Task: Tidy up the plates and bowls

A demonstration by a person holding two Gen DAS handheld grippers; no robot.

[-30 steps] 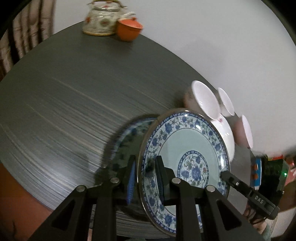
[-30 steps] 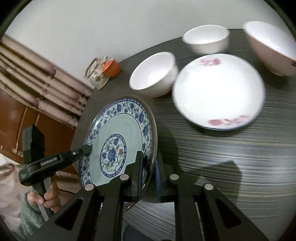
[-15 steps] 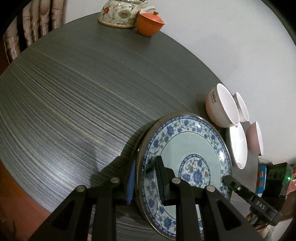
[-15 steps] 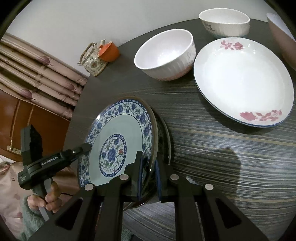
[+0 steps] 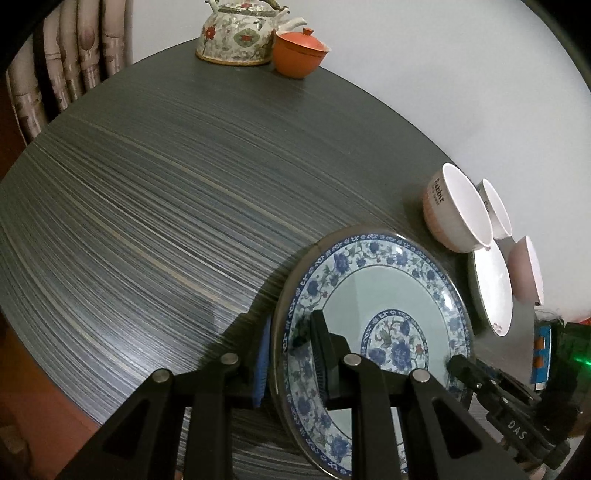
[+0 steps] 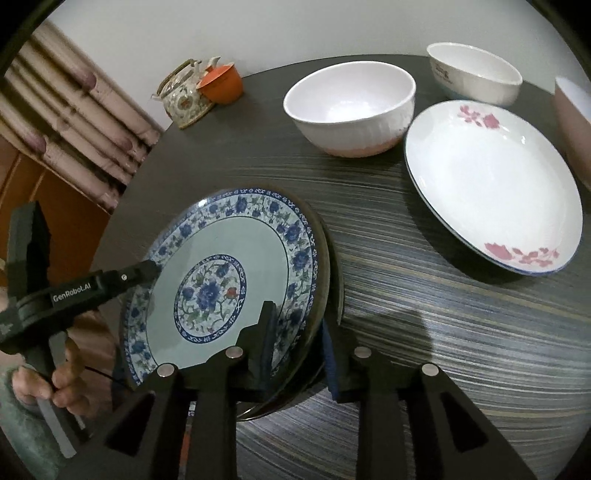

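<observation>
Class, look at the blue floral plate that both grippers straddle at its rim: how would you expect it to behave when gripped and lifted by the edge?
The blue floral plate looks glazed and glossy, so it probably slips against the left gripper and right gripper. It seems rigid ceramic, likely brittle if dropped on the table. Wide and held by the rim, it may swing.

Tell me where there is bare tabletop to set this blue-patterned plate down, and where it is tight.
The widest bare patch of table runs from the blue-patterned plate to the teapot and orange cup at the far edge. The opposite side is crowded: three bowls close around the pink-flowered plate.
</observation>
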